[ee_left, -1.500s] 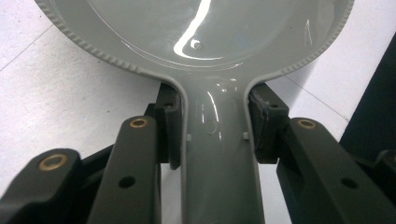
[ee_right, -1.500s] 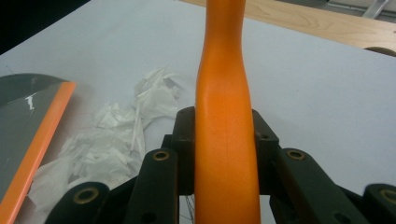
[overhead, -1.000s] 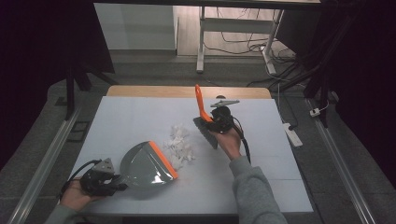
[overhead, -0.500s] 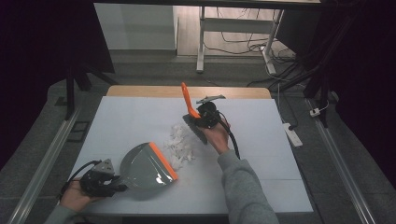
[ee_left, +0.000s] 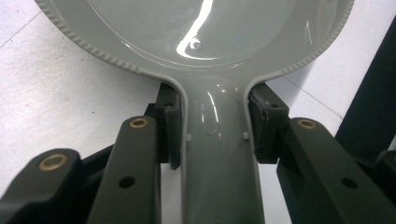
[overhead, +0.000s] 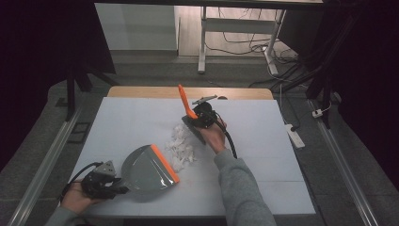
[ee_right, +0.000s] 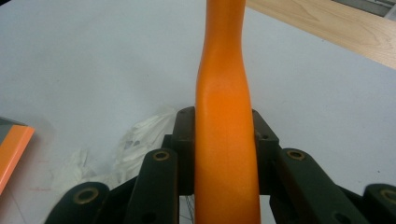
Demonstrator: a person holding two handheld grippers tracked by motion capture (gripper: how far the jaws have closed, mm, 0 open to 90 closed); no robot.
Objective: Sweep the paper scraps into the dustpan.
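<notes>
A grey dustpan (overhead: 143, 167) with an orange lip (overhead: 164, 162) lies on the white table at the near left, its mouth facing a pile of white paper scraps (overhead: 181, 146). My left gripper (overhead: 117, 184) is shut on the dustpan's handle (ee_left: 217, 154), its pads (ee_left: 173, 126) pressing both sides below the pan (ee_left: 210, 28). My right gripper (overhead: 200, 117) is shut on a brush's orange handle (overhead: 187, 102), with the dark brush head (overhead: 195, 131) at the far right edge of the scraps. In the right gripper view the handle (ee_right: 224, 116) rises between the jaws, with scraps (ee_right: 140, 135) lower left.
The white tabletop (overhead: 117, 122) ends in a wooden strip (overhead: 141, 92) at the far side. A power strip (overhead: 294, 134) lies just off the table's right edge. A metal table frame (overhead: 203, 42) and cables stand beyond on the floor.
My right hand has carried the brush leftward and slightly nearer, up to the edge of the scrap pile. The left hand and dustpan have stayed put.
</notes>
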